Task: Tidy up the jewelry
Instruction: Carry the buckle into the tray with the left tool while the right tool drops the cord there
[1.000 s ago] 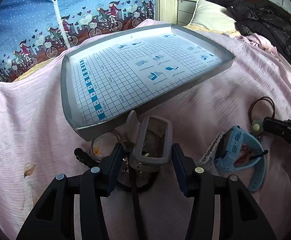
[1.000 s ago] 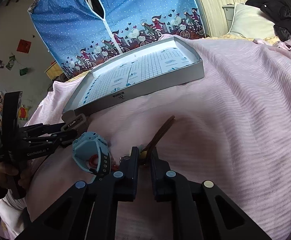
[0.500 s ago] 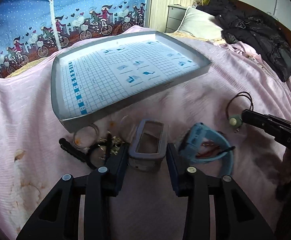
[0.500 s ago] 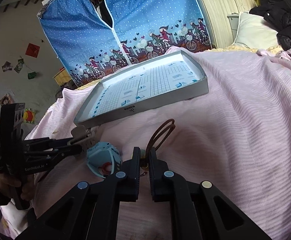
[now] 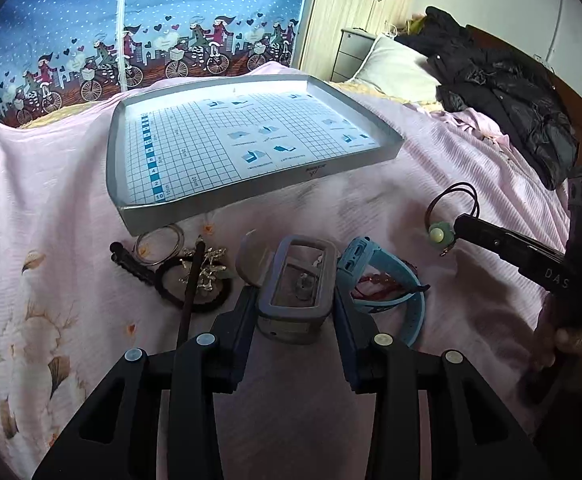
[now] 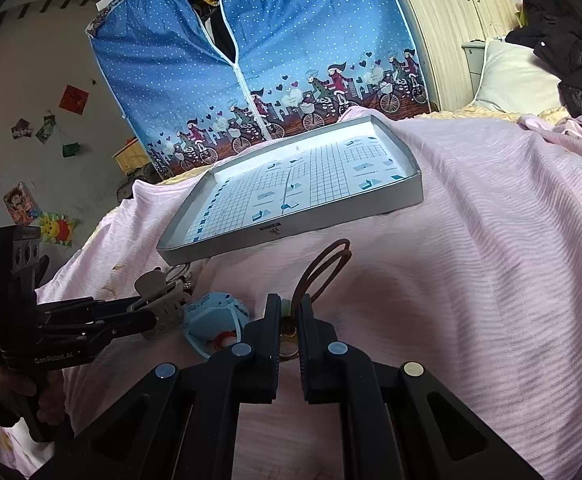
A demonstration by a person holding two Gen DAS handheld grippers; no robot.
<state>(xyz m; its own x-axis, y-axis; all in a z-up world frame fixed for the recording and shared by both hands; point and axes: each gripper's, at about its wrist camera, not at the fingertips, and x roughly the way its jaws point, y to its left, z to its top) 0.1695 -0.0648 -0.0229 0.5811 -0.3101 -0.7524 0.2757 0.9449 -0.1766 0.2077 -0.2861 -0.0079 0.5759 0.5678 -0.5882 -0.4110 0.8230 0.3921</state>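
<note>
My left gripper (image 5: 296, 300) is shut on a grey watch (image 5: 297, 284) with a rectangular face, held above the pink bedspread; it shows from the side in the right wrist view as the grey watch (image 6: 163, 304). My right gripper (image 6: 289, 310) is shut on a brown cord necklace (image 6: 325, 270) with a pale green bead (image 5: 437, 234), lifted off the bed. A blue watch (image 5: 383, 280) lies between the two grippers. A grey tray (image 5: 159, 214) with a grid-printed floor sits beyond them, nothing in it.
Left of the grey watch lie a clear bangle (image 5: 159, 242), a black bracelet (image 5: 195, 284), a silvery ornament (image 5: 209, 266) and a dark stick (image 5: 189, 292). A pillow (image 5: 395, 70) and dark clothing (image 5: 507, 96) lie at the far right. A hand (image 6: 23, 390) holds the left gripper.
Both grippers have risen and drawn back from the bed with their loads; the grey watch came up off the jewelry pile, and the cord necklace now hangs clear of the bedspread.
</note>
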